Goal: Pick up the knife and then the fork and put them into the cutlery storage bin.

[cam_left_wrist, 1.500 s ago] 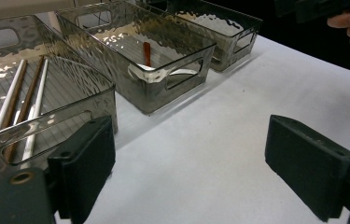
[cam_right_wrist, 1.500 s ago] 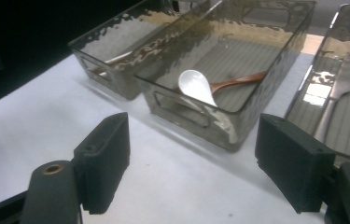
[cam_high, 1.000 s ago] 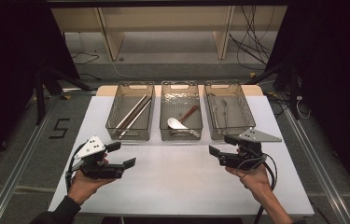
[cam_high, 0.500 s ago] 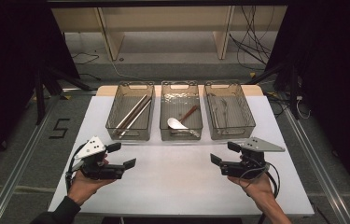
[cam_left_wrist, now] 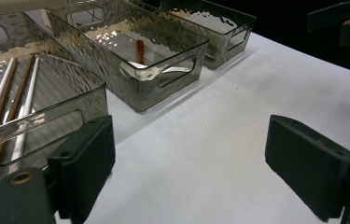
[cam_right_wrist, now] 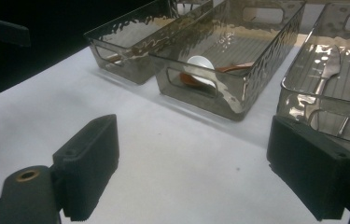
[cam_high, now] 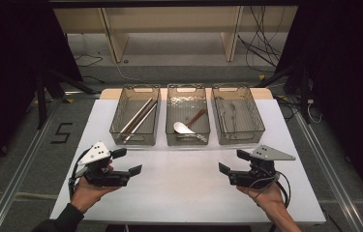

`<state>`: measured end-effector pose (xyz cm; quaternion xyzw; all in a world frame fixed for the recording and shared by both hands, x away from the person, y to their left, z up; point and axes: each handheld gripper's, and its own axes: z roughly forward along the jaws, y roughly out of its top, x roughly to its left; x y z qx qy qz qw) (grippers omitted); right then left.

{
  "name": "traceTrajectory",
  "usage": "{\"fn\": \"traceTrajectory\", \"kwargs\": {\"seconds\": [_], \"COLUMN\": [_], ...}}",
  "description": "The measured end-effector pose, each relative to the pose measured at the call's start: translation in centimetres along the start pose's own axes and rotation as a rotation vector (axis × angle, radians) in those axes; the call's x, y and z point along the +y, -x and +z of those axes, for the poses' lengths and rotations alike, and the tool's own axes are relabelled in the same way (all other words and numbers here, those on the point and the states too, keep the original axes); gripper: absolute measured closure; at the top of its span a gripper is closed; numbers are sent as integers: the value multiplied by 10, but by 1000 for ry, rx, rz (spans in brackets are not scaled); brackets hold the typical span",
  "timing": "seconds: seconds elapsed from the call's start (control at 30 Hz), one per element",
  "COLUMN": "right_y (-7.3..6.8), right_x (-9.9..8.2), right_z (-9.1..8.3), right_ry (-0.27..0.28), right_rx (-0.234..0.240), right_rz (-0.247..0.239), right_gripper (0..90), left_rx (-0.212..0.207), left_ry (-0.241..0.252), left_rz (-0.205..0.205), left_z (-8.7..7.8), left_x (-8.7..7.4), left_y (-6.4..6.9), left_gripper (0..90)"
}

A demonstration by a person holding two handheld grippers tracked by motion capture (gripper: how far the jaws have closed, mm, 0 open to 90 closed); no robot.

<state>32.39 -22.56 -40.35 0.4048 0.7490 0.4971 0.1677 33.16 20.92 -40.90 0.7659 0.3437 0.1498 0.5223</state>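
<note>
Both grippers hover over the white table (cam_high: 179,188), each held in a hand, each open with nothing between the jaws. In the high view my left gripper (cam_high: 128,161) is at the front left and my right gripper (cam_high: 232,161) at the front right. Three clear bins stand in a row behind them. The left bin (cam_high: 134,141) holds chopsticks (cam_high: 138,119). A white spoon (cam_high: 183,127) and a brown-handled one (cam_high: 196,117) lie in the middle bin (cam_high: 188,142). The right bin (cam_high: 241,141) holds metal cutlery (cam_high: 231,112). The left gripper view (cam_left_wrist: 196,163) and right gripper view (cam_right_wrist: 193,163) look across bare table toward the bins.
Table edges run close to both hands at the front. Beyond the bins lies the floor, with a wooden frame (cam_high: 169,29) and loose cables (cam_high: 261,43). The other gripper shows at the top right of the left gripper view (cam_left_wrist: 345,18) and the top left of the right gripper view (cam_right_wrist: 0,32).
My right gripper has drawn back toward the front edge and slightly left, still open. The left gripper and the bins have not moved.
</note>
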Motion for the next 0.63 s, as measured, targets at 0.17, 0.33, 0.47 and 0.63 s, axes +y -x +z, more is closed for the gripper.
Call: {"fn": "traceTrajectory", "kwargs": {"seconds": [0.17,0.33,0.47,0.63], "right_y": [1,0,0,0], "right_x": [0,0,0,0], "right_z": [0,0,0,0], "right_ry": [-3,-3,1,2], "right_rx": [-3,-10,-11,-12], "right_rz": [-1,-6,-9,-8], "right_gripper": [179,178,179,179], "left_rx": [0,0,0,0], "left_ry": [0,-1,-1,-2], "left_rz": [0,0,2,3], "left_z": [0,0,0,0], "left_x": [0,0,0,0], "left_y": [0,0,0,-1], "left_gripper": [157,156,156,157]}}
